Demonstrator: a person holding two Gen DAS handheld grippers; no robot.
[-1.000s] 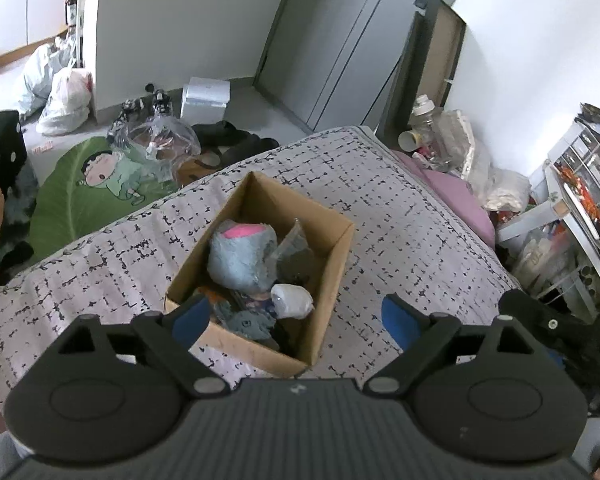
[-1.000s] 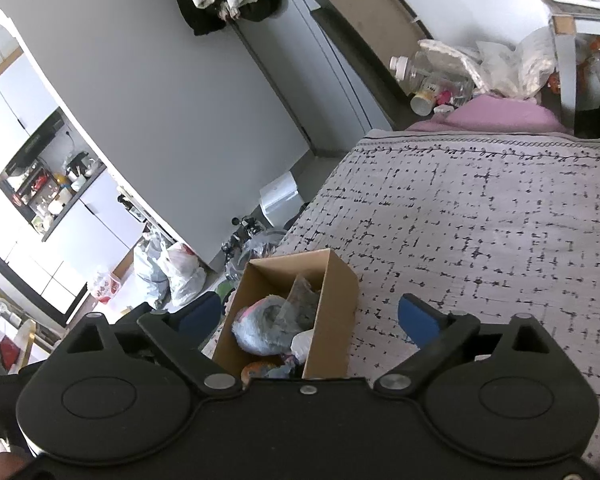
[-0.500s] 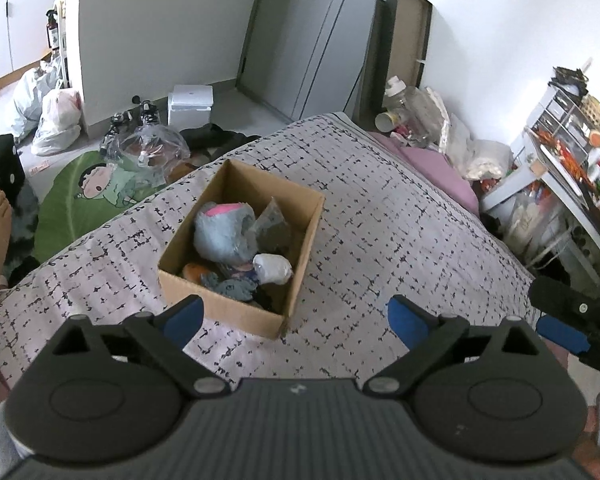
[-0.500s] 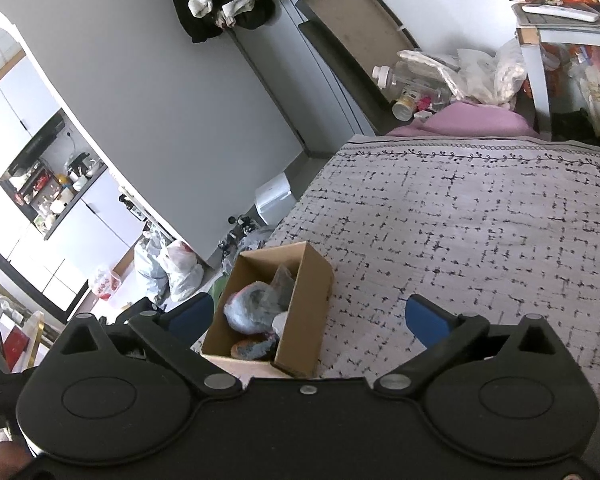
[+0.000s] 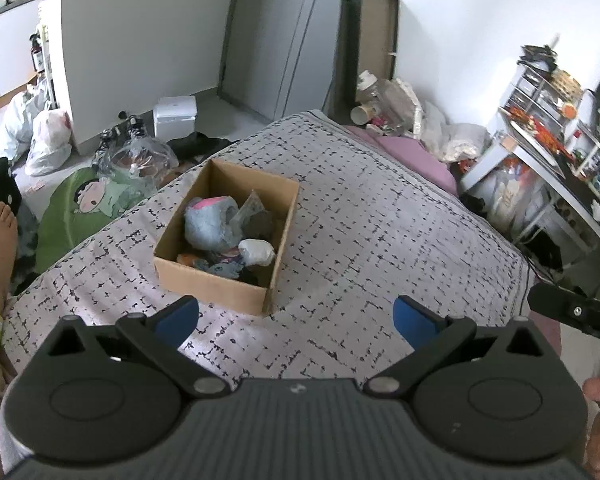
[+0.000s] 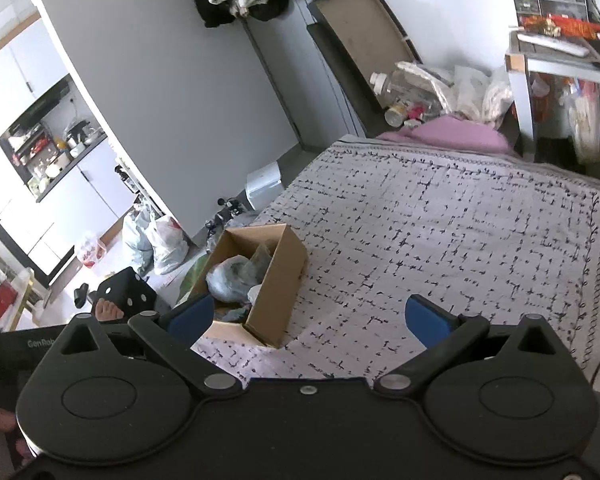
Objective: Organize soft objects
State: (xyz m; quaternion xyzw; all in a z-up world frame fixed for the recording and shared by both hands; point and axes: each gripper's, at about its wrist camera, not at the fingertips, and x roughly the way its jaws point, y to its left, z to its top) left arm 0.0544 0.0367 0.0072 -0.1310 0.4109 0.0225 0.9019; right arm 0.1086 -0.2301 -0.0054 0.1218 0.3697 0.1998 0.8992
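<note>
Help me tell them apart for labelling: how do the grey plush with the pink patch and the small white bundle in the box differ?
The grey plush is much the larger, grey-blue with a pink patch; the white bundle is small and plain off-white. The plush sits mid-box; the bundle lies nearer the camera, by the right wall. Both lie in the cardboard box.
</note>
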